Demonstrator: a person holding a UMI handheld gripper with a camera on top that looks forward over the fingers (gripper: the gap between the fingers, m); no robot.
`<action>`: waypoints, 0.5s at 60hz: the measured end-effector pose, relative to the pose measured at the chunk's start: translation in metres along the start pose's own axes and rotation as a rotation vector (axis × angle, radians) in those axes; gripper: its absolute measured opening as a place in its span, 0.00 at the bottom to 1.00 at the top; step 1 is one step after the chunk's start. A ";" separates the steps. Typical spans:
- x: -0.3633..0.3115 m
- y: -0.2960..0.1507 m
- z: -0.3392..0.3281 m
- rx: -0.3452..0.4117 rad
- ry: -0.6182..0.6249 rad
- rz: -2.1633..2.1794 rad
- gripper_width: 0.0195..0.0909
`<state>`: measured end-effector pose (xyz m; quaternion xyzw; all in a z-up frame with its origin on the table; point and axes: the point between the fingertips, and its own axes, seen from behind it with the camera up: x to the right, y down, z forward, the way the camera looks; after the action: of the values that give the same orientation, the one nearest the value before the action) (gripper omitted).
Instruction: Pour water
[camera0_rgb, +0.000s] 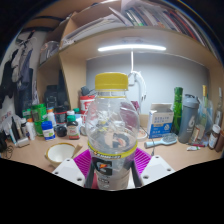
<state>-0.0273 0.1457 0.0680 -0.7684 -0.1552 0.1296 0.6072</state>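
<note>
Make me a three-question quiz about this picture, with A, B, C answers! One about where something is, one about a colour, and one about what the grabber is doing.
1. Where is the clear bottle?
A. between the gripper's fingers
B. up on the shelf
C. lying flat on the desk

2. What colour is the cap?
A. blue
B. yellow
C. black

3. How is the gripper?
A. wide open, nothing near it
B. shut on the bottle
C. holding a spoon

Answers:
1 A, the bottle stands upright between the two pink pads.
2 B, the cap on top is yellow.
3 B, both fingers press on the bottle's lower sides.
</note>
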 end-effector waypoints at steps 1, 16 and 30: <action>0.000 0.000 0.000 -0.004 -0.001 0.000 0.54; -0.011 0.034 -0.019 -0.189 -0.052 0.032 0.87; -0.004 0.035 -0.101 -0.256 0.014 0.067 0.88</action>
<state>0.0106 0.0464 0.0573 -0.8452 -0.1406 0.1236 0.5006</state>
